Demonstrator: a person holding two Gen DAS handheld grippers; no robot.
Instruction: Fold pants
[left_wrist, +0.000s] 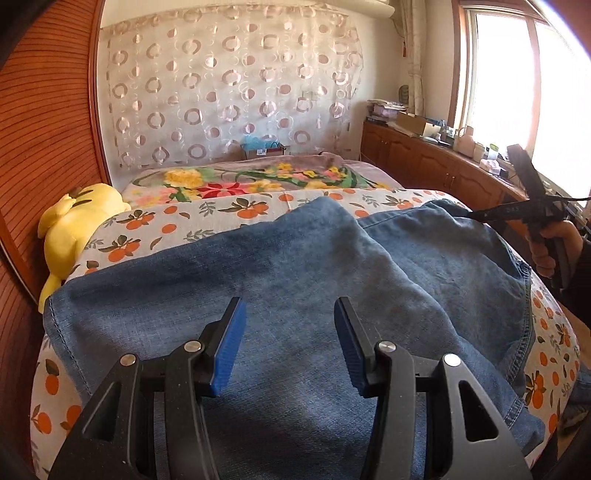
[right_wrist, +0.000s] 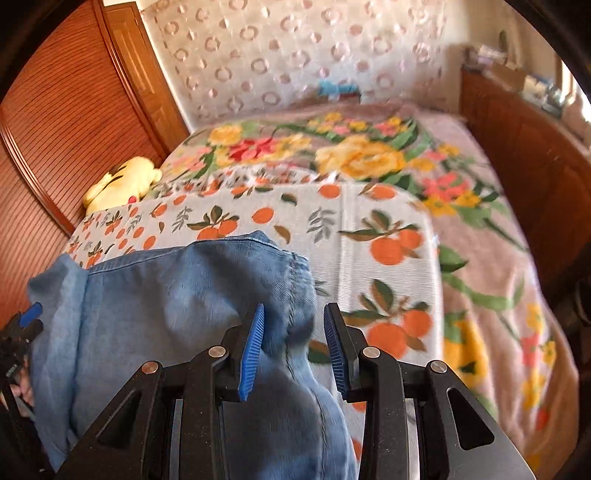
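Blue jeans (left_wrist: 295, 266) lie spread on an orange-print cloth (left_wrist: 166, 225) on the bed, with one part folded over the other. My left gripper (left_wrist: 289, 306) hovers over the middle of the denim, open, with nothing between its blue pads. My right gripper (right_wrist: 294, 310) is at the right edge of the jeans (right_wrist: 166, 302). A ridge of denim runs between its parted pads, and bare cloth shows beside the right pad. In the left wrist view a hand (left_wrist: 546, 243) holds that gripper at the far right.
A yellow plush toy (left_wrist: 81, 218) lies at the bed's left edge against a slatted wooden wardrobe (left_wrist: 44, 147). A floral blanket (right_wrist: 369, 155) covers the far half of the bed. A wooden cabinet (left_wrist: 424, 162) with clutter runs under the window on the right.
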